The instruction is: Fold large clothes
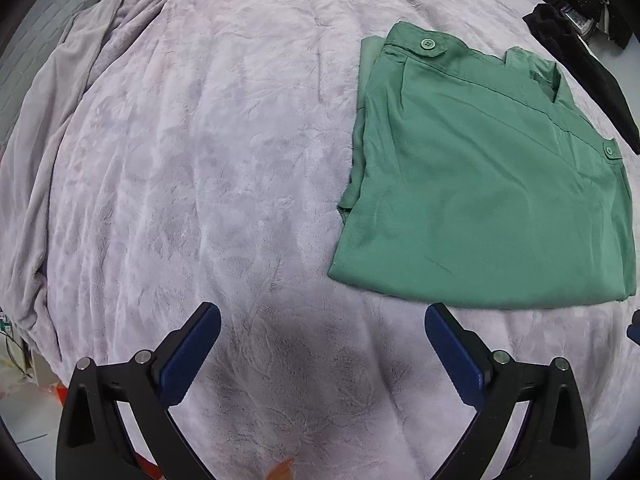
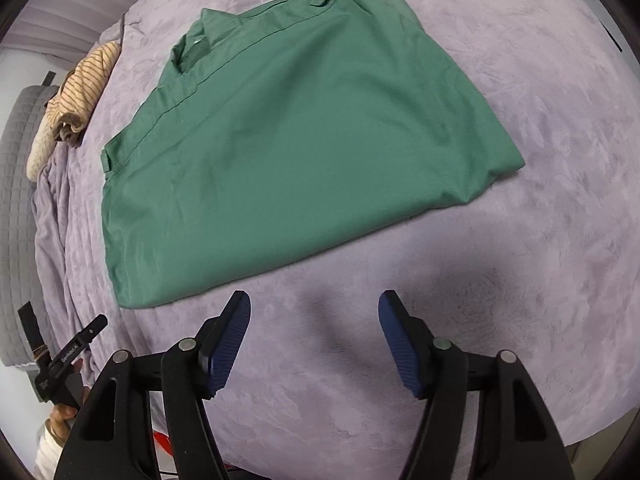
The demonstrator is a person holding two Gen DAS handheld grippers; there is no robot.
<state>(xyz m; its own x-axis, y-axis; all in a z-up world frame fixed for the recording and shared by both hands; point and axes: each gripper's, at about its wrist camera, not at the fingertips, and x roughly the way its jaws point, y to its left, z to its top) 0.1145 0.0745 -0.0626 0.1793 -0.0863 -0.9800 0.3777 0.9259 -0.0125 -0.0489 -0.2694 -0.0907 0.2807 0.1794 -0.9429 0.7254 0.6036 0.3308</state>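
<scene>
Green shirt (image 2: pixel 288 140) lies folded in compact rectangle on purple blanket (image 1: pixel 200 160), sleeves tucked under. L gripper (image 1: pixel 322 344) spread, empty. R gripper (image 2: pixel 314 332) spread, empty, near shirt's hem. I judge fold ~done; maybe one more halving left.

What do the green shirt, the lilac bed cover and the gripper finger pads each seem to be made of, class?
Green shirt: probably woven cotton or a blend, matte, with crisp seams and flat folds.
Lilac bed cover: seemingly plush fleece, its nap showing brushed light and dark streaks.
Finger pads: likely blue rubber or soft plastic, finely ribbed, on black, probably plastic arms.
</scene>
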